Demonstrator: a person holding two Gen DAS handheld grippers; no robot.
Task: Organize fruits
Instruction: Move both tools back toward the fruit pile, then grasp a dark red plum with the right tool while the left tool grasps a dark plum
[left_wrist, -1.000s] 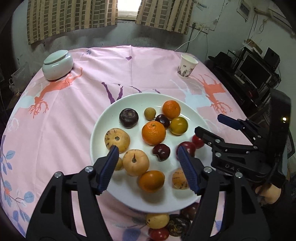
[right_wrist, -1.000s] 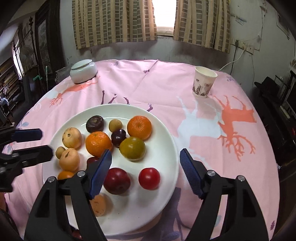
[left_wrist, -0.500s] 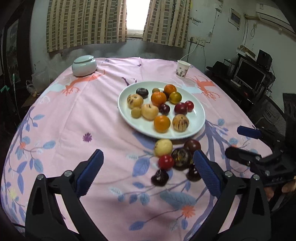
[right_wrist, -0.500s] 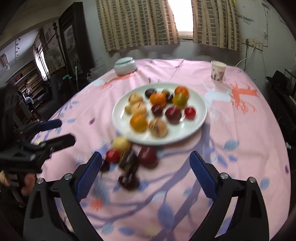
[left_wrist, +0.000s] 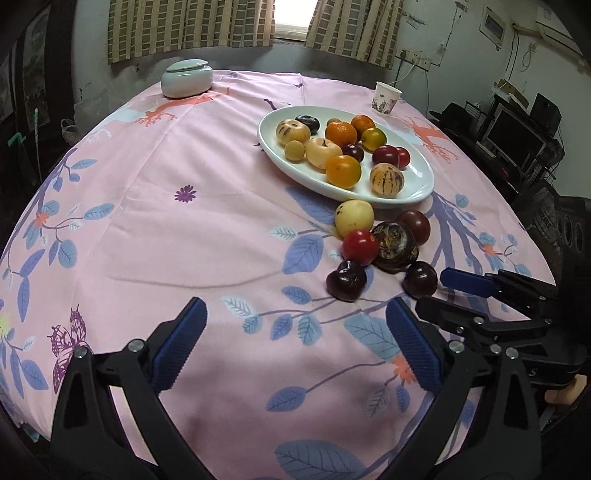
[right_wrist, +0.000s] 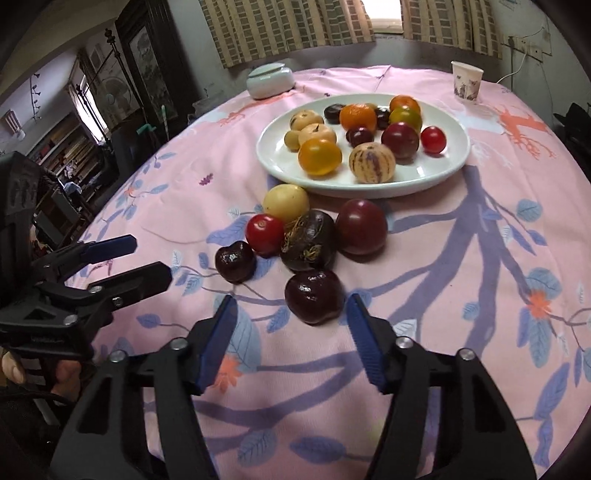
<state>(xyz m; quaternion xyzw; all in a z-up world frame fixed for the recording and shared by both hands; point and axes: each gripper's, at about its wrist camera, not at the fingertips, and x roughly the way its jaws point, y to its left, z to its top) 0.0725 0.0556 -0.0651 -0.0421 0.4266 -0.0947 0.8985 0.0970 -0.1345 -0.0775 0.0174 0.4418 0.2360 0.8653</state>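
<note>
Fruit sits heaped on the white oval plate (right_wrist: 448, 168); near it, my right gripper (right_wrist: 291, 341) gapes wide before a dark glossy cherry (right_wrist: 314, 301); my left gripper (left_wrist: 295, 345) gapes wide, empty.

Black left gripper (left_wrist: 295, 347), seemingly ribbed blue pads (left_wrist: 177, 349)

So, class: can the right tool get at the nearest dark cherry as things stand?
Probably yes. The right tool is open, the dark cherry lies just ahead between its fingers, and nothing sits between them.
</note>
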